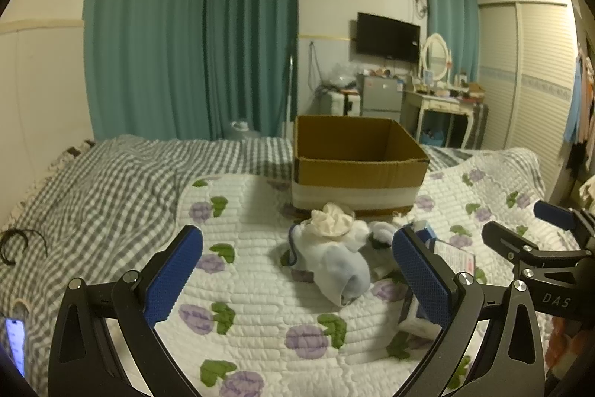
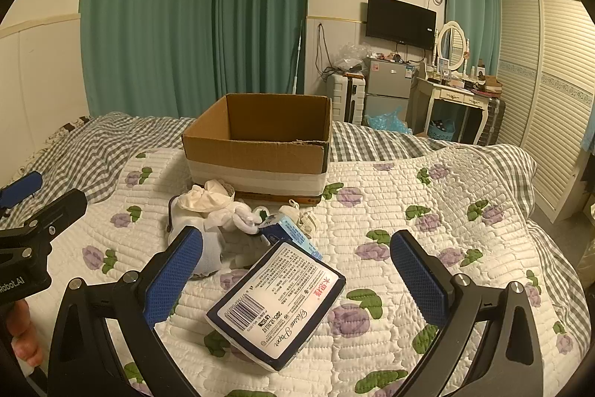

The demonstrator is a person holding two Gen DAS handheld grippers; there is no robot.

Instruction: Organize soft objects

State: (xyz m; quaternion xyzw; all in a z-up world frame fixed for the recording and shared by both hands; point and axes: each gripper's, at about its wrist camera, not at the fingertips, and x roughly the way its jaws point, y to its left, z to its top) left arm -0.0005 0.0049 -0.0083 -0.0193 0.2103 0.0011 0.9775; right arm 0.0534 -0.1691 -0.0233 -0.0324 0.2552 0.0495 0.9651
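A: How were the tongs recorded?

B: The left gripper (image 1: 297,270) was seen spread wide, nothing between its blue, fine-ribbed pads (image 1: 174,272). The right gripper (image 2: 297,274) was likewise held wide and empty.

A: And the soft objects?

B: A loose heap of socks and cloths (image 1: 334,248) was noted straight ahead of the left tongs, between the finger lines, lying on the quilt (image 1: 260,285). A crumpled cream piece (image 1: 332,220) was seen on top, a pale blue sock (image 1: 344,276) nearest the tongs. From the right tongs the same heap (image 2: 219,214) was seen ahead, toward the left finger.

A: Anything firmer?

B: A flat, rectangular tissue pack (image 2: 277,304) in glossy dark-edged wrap was found between the right fingers, just ahead. A second, light blue pack (image 2: 293,233) was noted beyond it, touching the heap.

A: The container?

B: An open, square cardboard box (image 1: 357,166), banded with pale tape, was logged beyond the heap. The quilt was padded, white, printed with purple flowers; gingham bedding (image 1: 111,181) was seen left of it.
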